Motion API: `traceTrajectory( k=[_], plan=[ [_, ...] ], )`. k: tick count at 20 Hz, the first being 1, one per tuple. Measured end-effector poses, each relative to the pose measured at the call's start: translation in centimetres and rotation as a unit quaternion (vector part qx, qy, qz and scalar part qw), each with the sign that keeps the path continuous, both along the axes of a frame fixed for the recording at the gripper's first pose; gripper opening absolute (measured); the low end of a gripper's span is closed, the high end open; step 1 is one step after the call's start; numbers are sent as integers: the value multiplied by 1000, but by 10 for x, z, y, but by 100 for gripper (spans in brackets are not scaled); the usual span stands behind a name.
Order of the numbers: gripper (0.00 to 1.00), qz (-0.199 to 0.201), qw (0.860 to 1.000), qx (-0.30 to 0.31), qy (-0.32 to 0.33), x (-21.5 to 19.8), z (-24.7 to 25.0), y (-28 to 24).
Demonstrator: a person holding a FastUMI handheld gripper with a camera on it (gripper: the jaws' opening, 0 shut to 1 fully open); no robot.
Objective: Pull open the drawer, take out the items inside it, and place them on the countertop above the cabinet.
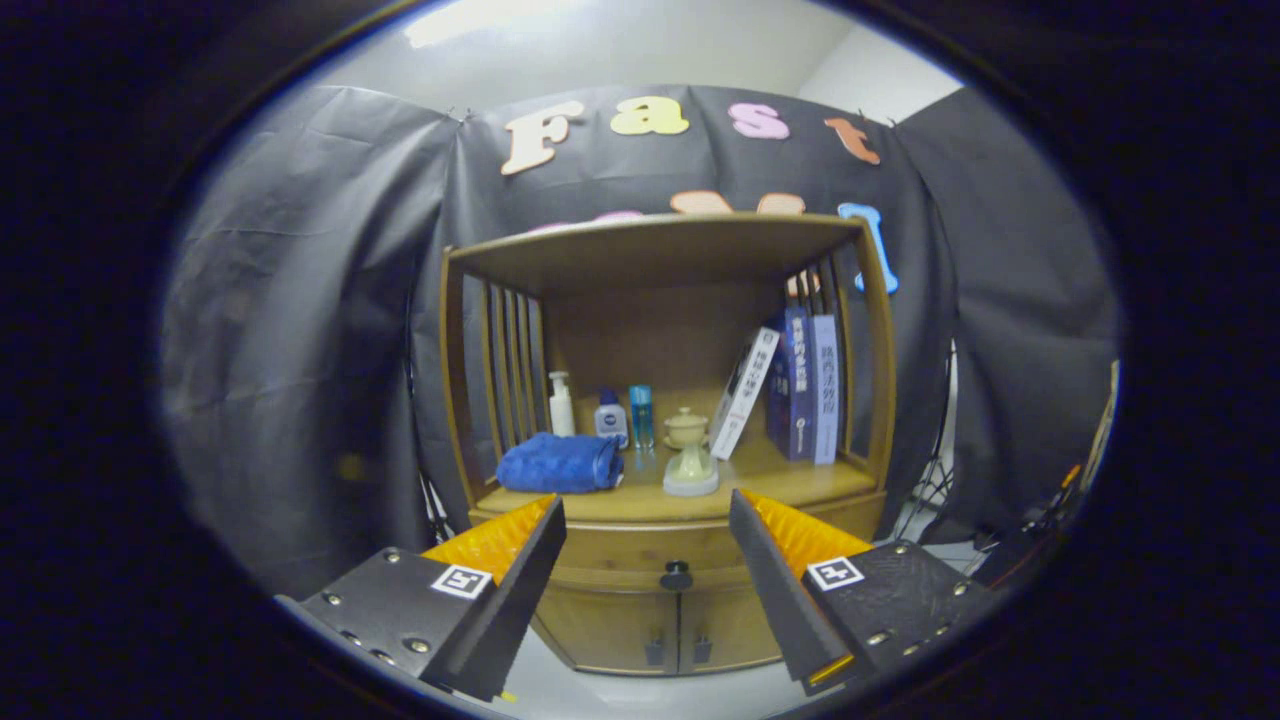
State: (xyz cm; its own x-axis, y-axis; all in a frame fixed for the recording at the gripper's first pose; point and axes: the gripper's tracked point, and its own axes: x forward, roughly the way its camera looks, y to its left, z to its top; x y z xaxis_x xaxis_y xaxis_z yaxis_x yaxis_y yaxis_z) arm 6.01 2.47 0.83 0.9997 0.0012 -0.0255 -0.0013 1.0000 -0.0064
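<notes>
- The gripper (648, 545) hangs in front of the wooden cabinet (668, 440), fingers spread wide and holding nothing.
- The drawer (660, 560) sits flush and closed under the countertop (800, 485), its dark knob (676, 575) between the fingers, just beyond their tips, at 6 o'clock from the shelf goods.
- On the countertop lie a rolled blue towel (558, 462) at 9 o'clock, 3 small bottles (611, 415) behind it, a pale lidded cup (690, 452) in the middle, and books (800, 385) at 3 o'clock.
- Judgement: this fits either a drawer about to be pulled or 1 emptied and pushed back; which goods came from it, I cannot tell.
- The book spines carry writing too small to read; no brand is legible.
</notes>
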Motion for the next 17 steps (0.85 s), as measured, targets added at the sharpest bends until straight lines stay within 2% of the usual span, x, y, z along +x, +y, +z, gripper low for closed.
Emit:
traceTrajectory(
  k=[6,10,12,17],
  plan=[
    [99,27,1000,-4,-7,-42,48,7],
    [99,43,999,21,-18,-56,70,6],
    [99,31,999,22,-22,-62,77,-7],
    [99,38,999,-8,-36,-79,88,-9]
  ],
)
